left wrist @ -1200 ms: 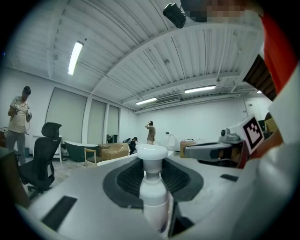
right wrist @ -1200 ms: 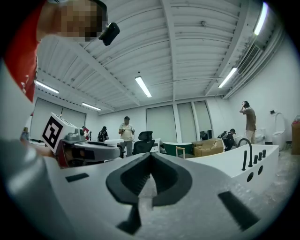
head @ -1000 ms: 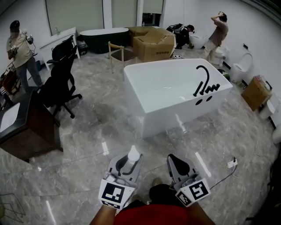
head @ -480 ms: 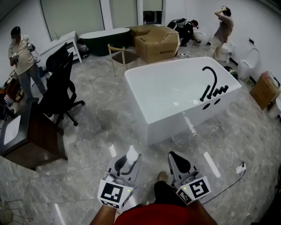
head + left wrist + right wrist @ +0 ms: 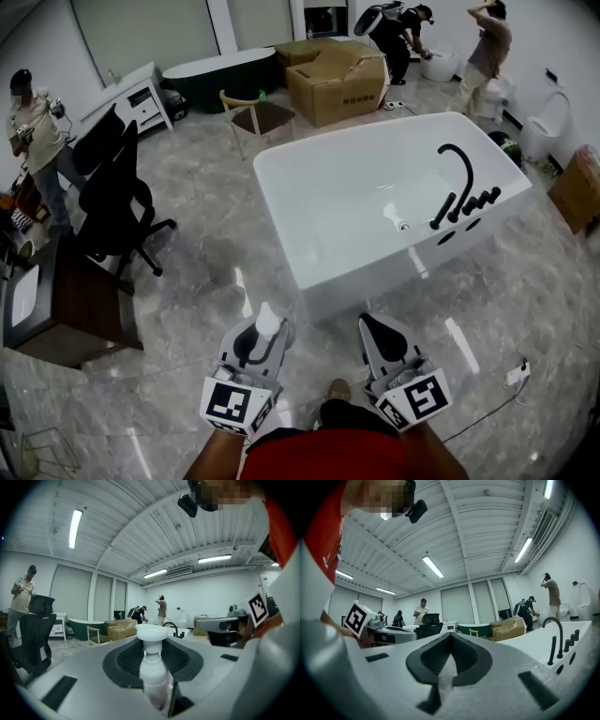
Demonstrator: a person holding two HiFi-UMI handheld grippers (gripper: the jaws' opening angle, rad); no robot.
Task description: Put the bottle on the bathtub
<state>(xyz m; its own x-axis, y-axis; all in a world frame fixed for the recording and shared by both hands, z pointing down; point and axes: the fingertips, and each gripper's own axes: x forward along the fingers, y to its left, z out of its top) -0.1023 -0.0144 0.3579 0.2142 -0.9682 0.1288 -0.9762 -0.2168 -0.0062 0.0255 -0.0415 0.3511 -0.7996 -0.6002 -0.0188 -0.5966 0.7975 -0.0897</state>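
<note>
While L gripper (image 5: 259, 337) clamps bottle (image 5: 267, 322), bathtub (image 5: 375, 279) looms nearer

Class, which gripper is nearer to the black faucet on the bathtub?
Right. In the head view, the right gripper is below the black faucet and slightly left; the left gripper, holding the bottle, is much farther left.

Grey marble floor (image 5: 206, 253), glossy, throwing back streaks of ceiling light. Right in the middle stands the white bathtub (image 5: 375, 281), set at an angle. Off to the left, a black office chair (image 5: 108, 192) beside a dark wooden cabinet (image 5: 80, 309). Further back, a wooden chair (image 5: 251, 112), stacked cardboard boxes (image 5: 342, 80) and a dark green tub (image 5: 220, 73). Far right, a toilet (image 5: 544, 131), and a white plug (image 5: 514, 375) with its cable lying on the tiles
</note>
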